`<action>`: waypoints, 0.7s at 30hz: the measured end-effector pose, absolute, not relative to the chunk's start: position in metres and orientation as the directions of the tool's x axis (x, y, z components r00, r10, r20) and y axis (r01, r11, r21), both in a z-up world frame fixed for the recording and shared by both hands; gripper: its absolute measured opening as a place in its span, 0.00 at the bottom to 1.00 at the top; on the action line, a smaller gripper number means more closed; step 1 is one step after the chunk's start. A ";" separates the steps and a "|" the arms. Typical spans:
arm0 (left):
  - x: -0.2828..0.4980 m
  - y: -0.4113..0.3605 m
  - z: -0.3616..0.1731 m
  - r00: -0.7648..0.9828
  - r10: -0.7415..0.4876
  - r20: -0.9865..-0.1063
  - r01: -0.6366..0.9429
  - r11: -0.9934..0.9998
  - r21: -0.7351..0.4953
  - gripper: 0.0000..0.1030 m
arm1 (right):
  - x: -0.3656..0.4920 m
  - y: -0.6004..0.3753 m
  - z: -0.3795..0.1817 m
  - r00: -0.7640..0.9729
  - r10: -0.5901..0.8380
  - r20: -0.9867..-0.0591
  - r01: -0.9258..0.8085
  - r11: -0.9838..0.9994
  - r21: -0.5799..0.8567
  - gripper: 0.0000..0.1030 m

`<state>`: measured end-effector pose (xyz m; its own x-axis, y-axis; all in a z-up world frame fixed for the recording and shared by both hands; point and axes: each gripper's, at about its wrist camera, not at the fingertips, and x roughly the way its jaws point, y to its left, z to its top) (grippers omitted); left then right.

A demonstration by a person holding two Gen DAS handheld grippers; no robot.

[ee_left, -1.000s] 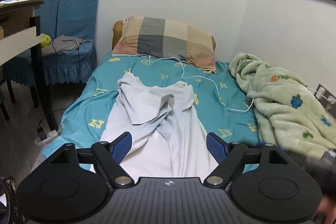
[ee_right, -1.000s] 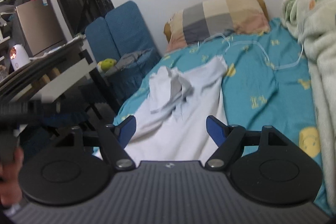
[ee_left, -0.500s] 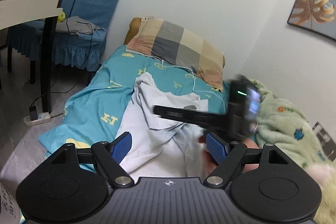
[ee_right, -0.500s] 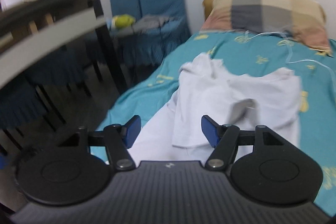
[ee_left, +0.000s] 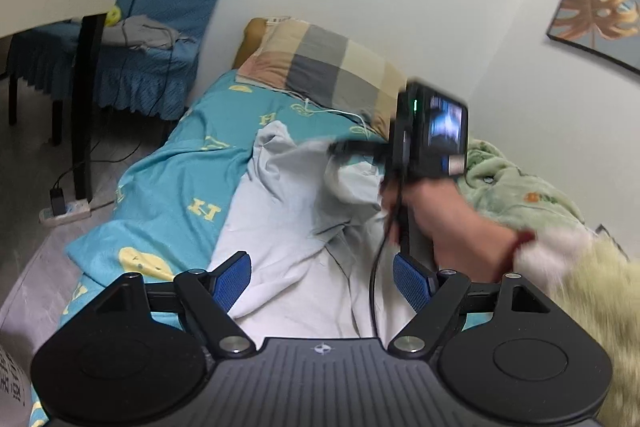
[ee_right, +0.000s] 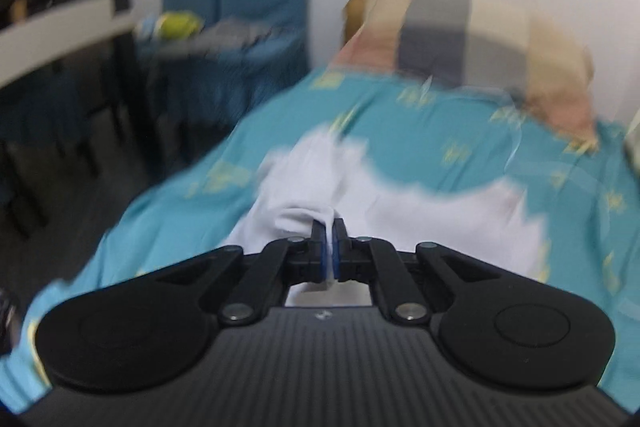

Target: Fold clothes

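Currently: right gripper [ee_right: 329, 247] clamped on a fold of the white garment [ee_left: 288, 219]; left gripper [ee_left: 322, 277] idle.

Garment location: crumpled lengthwise on the teal bed sheet [ee_left: 180, 187], collar end toward the checked pillow [ee_left: 324, 71], a green blanket [ee_left: 516, 191] just beside it on the right. Right jaws are closed with white cloth pinched between the blue pads. Left jaws stand wide, holding nothing, above the near hem. Risk assessment: the pinch appears to take only a small bunch of fabric, so a quick pull could slip it free or drag several layers together. A white cable [ee_left: 332, 113] lies near the collar and could snag.
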<state>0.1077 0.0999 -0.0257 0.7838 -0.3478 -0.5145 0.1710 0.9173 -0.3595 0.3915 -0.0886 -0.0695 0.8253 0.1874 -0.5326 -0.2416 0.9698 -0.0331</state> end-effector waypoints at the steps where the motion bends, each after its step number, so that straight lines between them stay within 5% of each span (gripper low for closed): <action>1: 0.109 0.097 -0.027 0.780 -0.343 -0.524 0.171 0.921 -0.349 0.78 | 0.402 -0.097 -0.066 0.836 0.162 -0.524 -0.207 0.978 -0.029 0.05; 11: 0.133 0.084 -0.056 0.724 -0.322 -0.609 0.155 0.937 -0.312 0.78 | 0.483 -0.154 -0.136 0.796 0.026 -0.605 -0.031 1.000 0.002 0.05; 21: 0.145 0.072 -0.069 0.697 -0.293 -0.654 0.155 0.953 -0.261 0.78 | 0.453 -0.181 -0.139 0.816 0.133 -0.562 -0.018 0.979 0.205 0.16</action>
